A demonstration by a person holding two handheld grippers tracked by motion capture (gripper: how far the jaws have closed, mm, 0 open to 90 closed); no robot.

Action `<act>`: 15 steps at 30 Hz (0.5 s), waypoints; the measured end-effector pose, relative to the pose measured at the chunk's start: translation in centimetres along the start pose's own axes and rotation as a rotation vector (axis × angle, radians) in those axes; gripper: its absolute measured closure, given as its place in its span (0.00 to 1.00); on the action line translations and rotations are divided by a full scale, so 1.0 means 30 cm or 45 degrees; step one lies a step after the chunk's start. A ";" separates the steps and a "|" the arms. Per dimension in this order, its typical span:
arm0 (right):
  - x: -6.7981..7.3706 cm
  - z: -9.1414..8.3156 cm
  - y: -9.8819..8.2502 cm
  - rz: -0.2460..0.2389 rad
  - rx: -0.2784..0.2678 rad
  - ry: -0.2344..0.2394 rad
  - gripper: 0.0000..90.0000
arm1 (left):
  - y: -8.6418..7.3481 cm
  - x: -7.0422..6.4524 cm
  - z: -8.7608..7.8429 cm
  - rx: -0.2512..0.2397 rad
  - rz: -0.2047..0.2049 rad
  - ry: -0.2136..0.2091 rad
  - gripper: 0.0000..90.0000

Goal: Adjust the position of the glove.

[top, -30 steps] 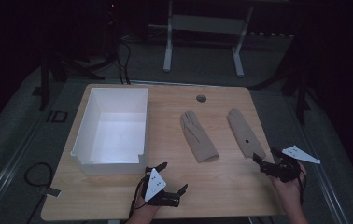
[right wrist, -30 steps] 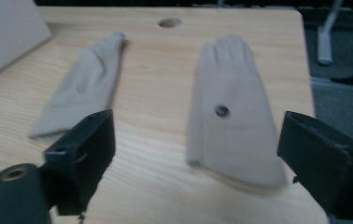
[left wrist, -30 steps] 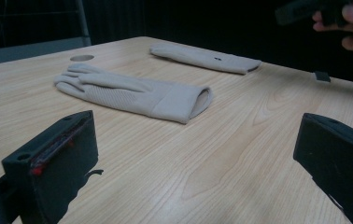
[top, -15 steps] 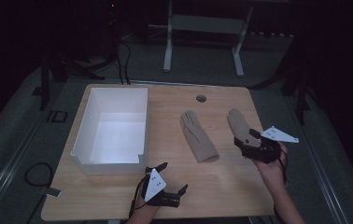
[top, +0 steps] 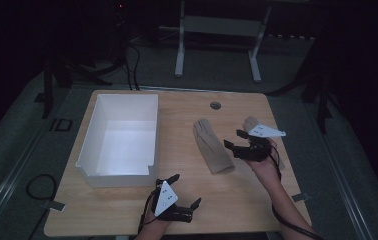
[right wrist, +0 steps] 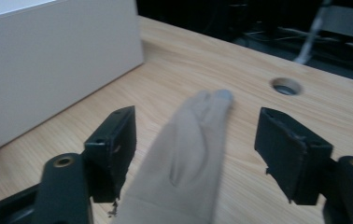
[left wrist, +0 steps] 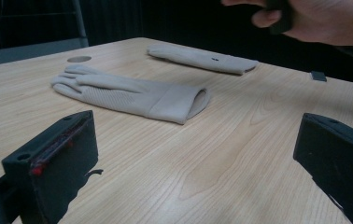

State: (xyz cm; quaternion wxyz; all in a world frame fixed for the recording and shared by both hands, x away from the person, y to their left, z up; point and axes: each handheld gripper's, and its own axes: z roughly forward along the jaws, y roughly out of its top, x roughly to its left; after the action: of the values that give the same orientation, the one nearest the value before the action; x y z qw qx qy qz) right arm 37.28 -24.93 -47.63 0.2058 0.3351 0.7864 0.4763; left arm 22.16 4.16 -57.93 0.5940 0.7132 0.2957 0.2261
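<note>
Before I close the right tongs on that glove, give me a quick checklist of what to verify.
1. Near glove lies flat on the table: ok.
2. Right tongs have been closing, glove between the jaws, pads not yet pressing: ok.
3. Far glove apart from the near one: ok.
4. White box open, bare inside: ok.
5. Left tongs open, holding nothing: ok.
6. Height of jaws above the glove: cannot tell.

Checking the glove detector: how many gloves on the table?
2. One beige glove lies flat mid-table, right of the white bin. The second glove lies nearer the table's right edge, mostly covered in the high view by the right gripper.
</note>
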 end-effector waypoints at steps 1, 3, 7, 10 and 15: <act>0.004 0.019 0.005 -0.009 0.008 0.004 0.34 | 0.000 0.000 0.000 0.000 0.001 -0.001 0.00; 0.008 0.056 0.012 -0.022 0.026 0.021 0.35 | 0.000 -0.001 0.000 0.000 0.002 -0.002 0.00; 0.013 0.130 0.020 -0.031 0.047 0.044 0.35 | 0.000 -0.001 0.000 -0.001 0.005 -0.005 0.00; 0.012 0.191 0.018 -0.039 0.078 0.066 0.36 | 0.000 -0.001 0.000 -0.003 0.003 -0.008 0.00; 0.001 0.274 0.007 -0.030 0.133 0.084 0.38 | 0.000 -0.001 0.000 -0.002 0.006 -0.011 0.00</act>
State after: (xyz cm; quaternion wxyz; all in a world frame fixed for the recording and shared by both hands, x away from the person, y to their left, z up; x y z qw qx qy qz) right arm 42.63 -19.82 -51.24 0.1675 0.3203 0.8205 0.4429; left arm 22.14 4.16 -57.93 0.5953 0.7143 0.2914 0.2247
